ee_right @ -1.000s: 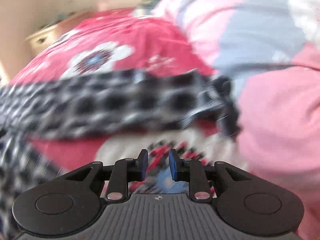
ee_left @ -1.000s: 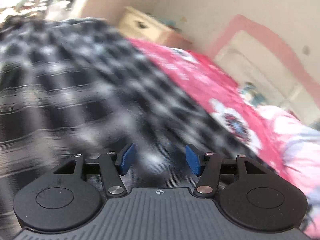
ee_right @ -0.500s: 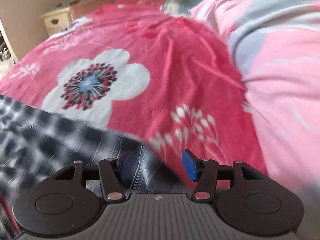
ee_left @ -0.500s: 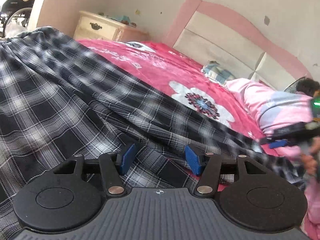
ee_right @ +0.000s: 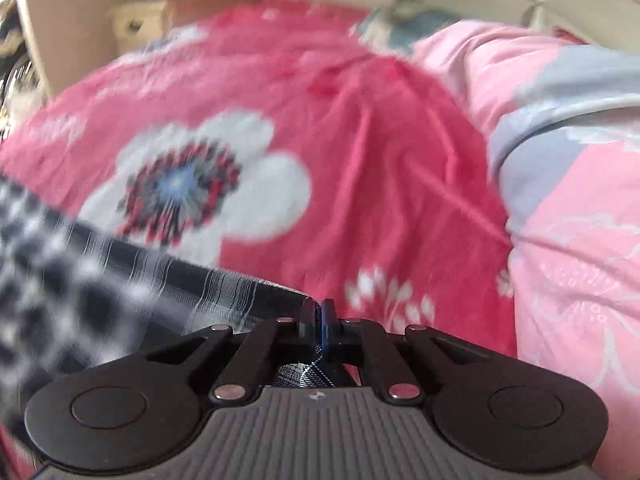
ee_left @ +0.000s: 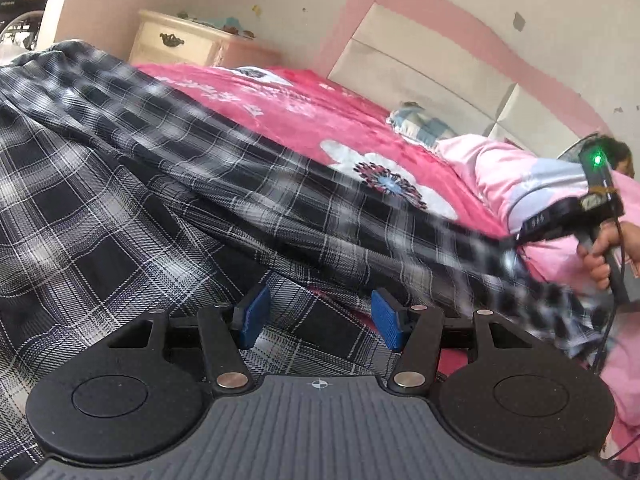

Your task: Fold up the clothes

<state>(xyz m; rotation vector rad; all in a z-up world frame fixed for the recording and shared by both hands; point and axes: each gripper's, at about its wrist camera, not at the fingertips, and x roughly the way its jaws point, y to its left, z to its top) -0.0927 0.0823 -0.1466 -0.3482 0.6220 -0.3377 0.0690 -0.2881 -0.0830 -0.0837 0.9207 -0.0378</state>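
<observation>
A black-and-white plaid garment (ee_left: 120,208) lies spread over the bed and fills the left of the left wrist view. My left gripper (ee_left: 320,320) hovers just over its folds, open, its blue pads (ee_left: 256,316) wide apart and pressing on nothing. In the right wrist view my right gripper (ee_right: 320,320) is shut on the garment's edge (ee_right: 224,284), and the cloth trails off blurred to the left. The left wrist view also shows the right gripper (ee_left: 516,240) at the far right, held by a hand (ee_left: 600,248), at the garment's far end.
A red blanket with white flowers (ee_left: 360,128) covers the bed. A pink and grey quilt (ee_right: 560,160) is heaped on the right. Behind are a pink headboard (ee_left: 420,60), a small pillow (ee_left: 420,124) and a cream nightstand (ee_left: 180,44).
My right gripper's jaws, open half a second ago with the plaid edge between them, have closed on that edge. The left gripper stays open over the cloth, only slightly shifted.
</observation>
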